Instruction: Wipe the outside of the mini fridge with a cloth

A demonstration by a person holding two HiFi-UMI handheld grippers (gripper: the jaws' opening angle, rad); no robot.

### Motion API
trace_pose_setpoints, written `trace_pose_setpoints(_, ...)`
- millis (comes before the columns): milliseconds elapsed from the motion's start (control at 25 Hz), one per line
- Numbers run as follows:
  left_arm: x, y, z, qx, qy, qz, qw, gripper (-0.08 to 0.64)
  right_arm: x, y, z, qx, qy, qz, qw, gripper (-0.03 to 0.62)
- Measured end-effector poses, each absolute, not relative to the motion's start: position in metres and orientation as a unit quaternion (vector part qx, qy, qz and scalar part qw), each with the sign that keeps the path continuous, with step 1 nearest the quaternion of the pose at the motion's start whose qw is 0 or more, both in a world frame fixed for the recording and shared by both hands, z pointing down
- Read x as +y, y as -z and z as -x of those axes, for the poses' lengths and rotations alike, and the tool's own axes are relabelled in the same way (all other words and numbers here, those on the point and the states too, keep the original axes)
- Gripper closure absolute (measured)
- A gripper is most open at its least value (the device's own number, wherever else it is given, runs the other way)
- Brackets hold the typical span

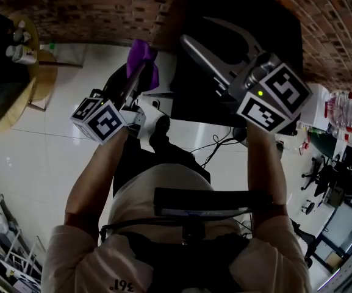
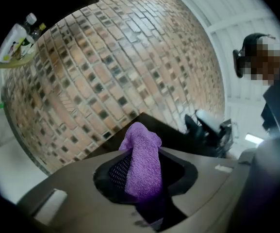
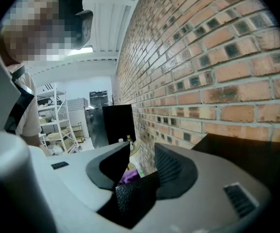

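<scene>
In the head view the black mini fridge [image 1: 270,32] stands at about 1 o'clock against a brick wall [image 1: 102,11], with white floor tiles [image 1: 53,157] spreading from its foot. The left gripper [image 1: 140,72] sits near 11 o'clock, just left of the fridge's near corner, and a purple cloth [image 1: 141,55] sticks out of its tip. The left gripper view shows the left gripper [image 2: 147,168] with its jaws closed on the cloth [image 2: 142,147]. The cloth is bunched and stands upright between the dark pads, with its top poking past them toward 12 o'clock. Behind it, the fridge's dark edge [image 2: 171,132] runs off toward 3 o'clock. Whether the cloth touches the fridge cannot be told. The right gripper [image 1: 205,32] reaches over the fridge top in the head view. In the right gripper view, the right gripper [image 3: 142,152] has its jaws apart with nothing between them. A bit of the cloth [image 3: 129,176] shows low in the gap, farther off, and the fridge [image 3: 256,154] lies at 4 o'clock under the wall [image 3: 217,57]. A round wooden table [image 1: 38,78] with bottles [image 1: 18,44] on it stands at 10 o'clock in the head view.
</scene>
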State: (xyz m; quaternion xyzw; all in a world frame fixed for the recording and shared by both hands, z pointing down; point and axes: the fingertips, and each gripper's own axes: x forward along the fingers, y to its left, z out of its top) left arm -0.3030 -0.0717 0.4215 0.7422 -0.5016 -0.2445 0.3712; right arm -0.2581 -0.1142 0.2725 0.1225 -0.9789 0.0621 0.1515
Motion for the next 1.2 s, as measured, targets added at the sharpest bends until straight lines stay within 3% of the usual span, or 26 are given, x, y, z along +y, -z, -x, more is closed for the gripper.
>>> trace_pose_setpoints(200, -0.036, -0.344, 0.286, -0.468, 0.27, -0.763, 0.356, 0.443, -0.114, -0.272, 0.258, -0.979, -0.062, -0.122, 0.15, 0.442)
trace_pose_setpoints(400, -0.02, -0.321, 0.27, -0.443, 0.274, -0.768, 0.373, 0.443, -0.114, -0.272, 0.258, -0.979, -0.062, -0.121, 0.149, 0.442)
trace_pose_setpoints(1200, -0.032, -0.428, 0.262, -0.473, 0.235, -0.731, 0.432, 0.443, -0.113, -0.271, 0.259, -0.979, -0.063, -0.12, 0.15, 0.442)
